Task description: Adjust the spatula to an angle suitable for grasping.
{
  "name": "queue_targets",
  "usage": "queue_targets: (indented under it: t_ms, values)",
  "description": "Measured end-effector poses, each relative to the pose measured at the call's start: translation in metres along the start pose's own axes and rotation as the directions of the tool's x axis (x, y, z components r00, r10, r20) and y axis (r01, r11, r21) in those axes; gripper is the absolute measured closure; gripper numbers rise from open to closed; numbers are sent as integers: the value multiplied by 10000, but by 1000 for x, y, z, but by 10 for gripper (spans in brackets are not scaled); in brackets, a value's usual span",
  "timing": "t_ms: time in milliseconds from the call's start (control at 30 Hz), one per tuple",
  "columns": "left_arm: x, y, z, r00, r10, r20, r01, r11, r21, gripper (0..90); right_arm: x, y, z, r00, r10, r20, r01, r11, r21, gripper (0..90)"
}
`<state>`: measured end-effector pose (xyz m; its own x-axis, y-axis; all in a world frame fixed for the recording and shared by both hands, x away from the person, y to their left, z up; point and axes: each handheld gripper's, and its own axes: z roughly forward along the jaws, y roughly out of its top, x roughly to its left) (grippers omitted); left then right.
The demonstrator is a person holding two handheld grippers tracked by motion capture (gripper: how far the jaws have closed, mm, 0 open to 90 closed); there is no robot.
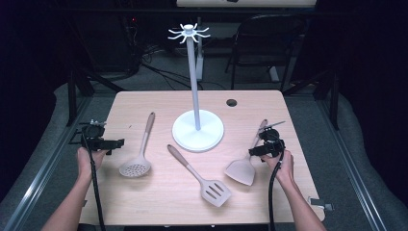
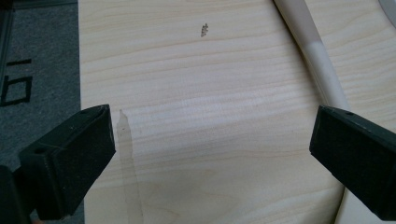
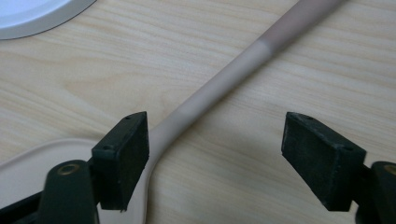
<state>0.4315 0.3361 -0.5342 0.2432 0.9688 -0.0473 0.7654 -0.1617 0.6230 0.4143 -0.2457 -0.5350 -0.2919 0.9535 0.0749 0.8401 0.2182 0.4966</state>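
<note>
Right gripper (image 3: pixel 215 154) fingers gape around the solid turner (image 3: pixel 224 79) neck, gripping nothing; left gripper (image 2: pixel 212 154) gapes empty at the worktop (image 2: pixel 210 93) edge.

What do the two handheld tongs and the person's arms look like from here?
Both the left tongs and the right tongs are black, and each trails a black cable toward the table's near edge. Up close the pads are blocky and matte black, with small holes in them. The forearms are bare, with no sleeves or gloves in view.
</note>
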Motion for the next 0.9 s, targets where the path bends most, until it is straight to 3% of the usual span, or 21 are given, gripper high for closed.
queue_targets:
  t_ms: [200, 400, 467, 633, 667, 900]
  values:
    - [-1, 1, 2, 9999, 114, -47, -114, 9999, 60, 0, 6, 7, 14, 10000, 42, 24, -43, 9986, 524, 337]
    - [-2, 0, 3, 9997, 235, -54, -235, 9997, 119, 1, 12, 11, 23, 9998, 209, -55, -205, 9980, 600, 410]
    - [-3, 0, 2, 9992, 382, -122, -381, 9992, 73, 1, 13, 12, 26, 10000, 11, 1, -11, 9961, 887, 433]
    - [-3, 0, 3, 9989, 449, -93, -448, 9989, 123, 1, 12, 13, 26, 10000, 3, -34, 0, 9955, 950, 459]
    - [-3, 0, 3, 9991, 419, -76, -418, 9991, 102, 1, 13, 12, 28, 9996, 255, -80, -249, 9976, 650, 463]
    - [0, -1, 1, 9994, 355, -33, -355, 9993, 94, 1, 11, 12, 26, 9998, 163, -88, -155, 9967, 792, 492]
